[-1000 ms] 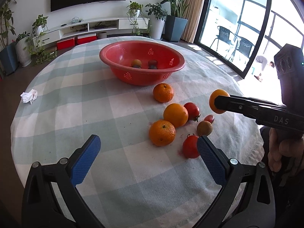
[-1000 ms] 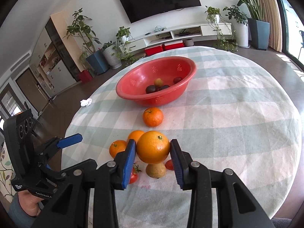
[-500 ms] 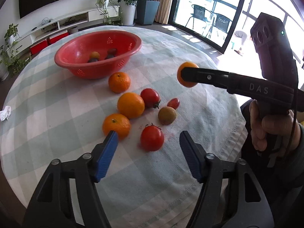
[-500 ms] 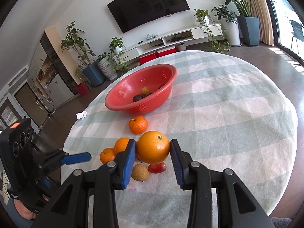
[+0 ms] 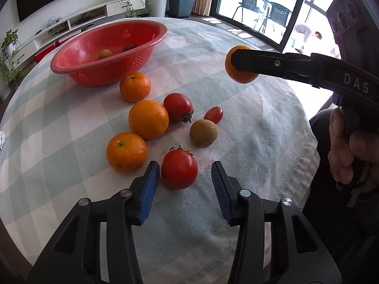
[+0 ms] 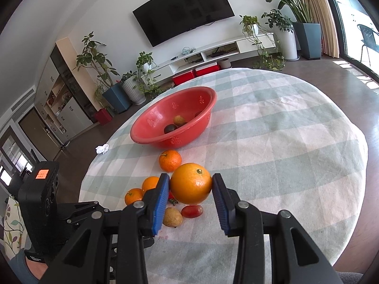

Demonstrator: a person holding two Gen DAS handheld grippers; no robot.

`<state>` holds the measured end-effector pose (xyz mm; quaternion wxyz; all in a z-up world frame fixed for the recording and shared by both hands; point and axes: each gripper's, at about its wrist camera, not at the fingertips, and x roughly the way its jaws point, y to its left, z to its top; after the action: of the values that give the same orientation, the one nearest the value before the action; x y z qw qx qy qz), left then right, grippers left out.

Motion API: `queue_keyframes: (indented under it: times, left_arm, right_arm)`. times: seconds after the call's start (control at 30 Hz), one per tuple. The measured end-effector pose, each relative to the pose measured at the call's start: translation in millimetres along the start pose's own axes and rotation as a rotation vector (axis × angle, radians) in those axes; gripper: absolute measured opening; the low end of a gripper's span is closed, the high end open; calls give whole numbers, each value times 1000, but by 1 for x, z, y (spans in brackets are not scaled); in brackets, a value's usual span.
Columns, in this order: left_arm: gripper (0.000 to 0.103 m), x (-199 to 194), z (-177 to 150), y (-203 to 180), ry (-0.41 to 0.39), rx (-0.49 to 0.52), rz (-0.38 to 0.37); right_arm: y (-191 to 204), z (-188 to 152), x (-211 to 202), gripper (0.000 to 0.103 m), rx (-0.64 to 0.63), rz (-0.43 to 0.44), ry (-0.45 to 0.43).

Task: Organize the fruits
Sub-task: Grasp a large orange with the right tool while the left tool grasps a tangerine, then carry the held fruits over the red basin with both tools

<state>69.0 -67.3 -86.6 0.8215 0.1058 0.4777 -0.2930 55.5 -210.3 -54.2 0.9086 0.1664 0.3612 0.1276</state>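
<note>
Meanwhile the right gripper (image 6: 190,185) clamps an orange (image 6: 191,183) in mid-air above the tablecloth (image 6: 284,146) — the left gripper (image 5: 182,177), jaws just narrowing, straddles a tomato (image 5: 179,168) near the table's front edge without touching; red bowl (image 5: 90,49) beyond.

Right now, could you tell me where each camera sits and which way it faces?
Left wrist: on the left gripper, looking down at a tomato between its open, just-closing jaws; a hand shows.
Right wrist: on the right gripper, facing the red bowl, clamping an orange.
Both show the bowl, the held orange and loose fruit.
</note>
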Motion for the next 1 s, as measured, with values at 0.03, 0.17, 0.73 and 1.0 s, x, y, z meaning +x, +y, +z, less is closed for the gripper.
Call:
queue_keyframes:
  times: [0.03, 0.17, 0.73, 1.0]
  left_arm:
    - [39, 1, -1, 1, 0, -4, 0]
    - [39, 5, -1, 3, 0, -13, -1]
    - [30, -1, -7, 12, -33, -65, -13]
    - [30, -26, -8, 27, -90, -119, -32]
  right_arm:
    - [0, 0, 0, 40, -1, 0, -1]
    - [0, 0, 0, 40, -2, 0, 1]
    - [2, -3, 2, 40, -6, -7, 16]
    - [0, -4, 3, 40, 2, -10, 9]
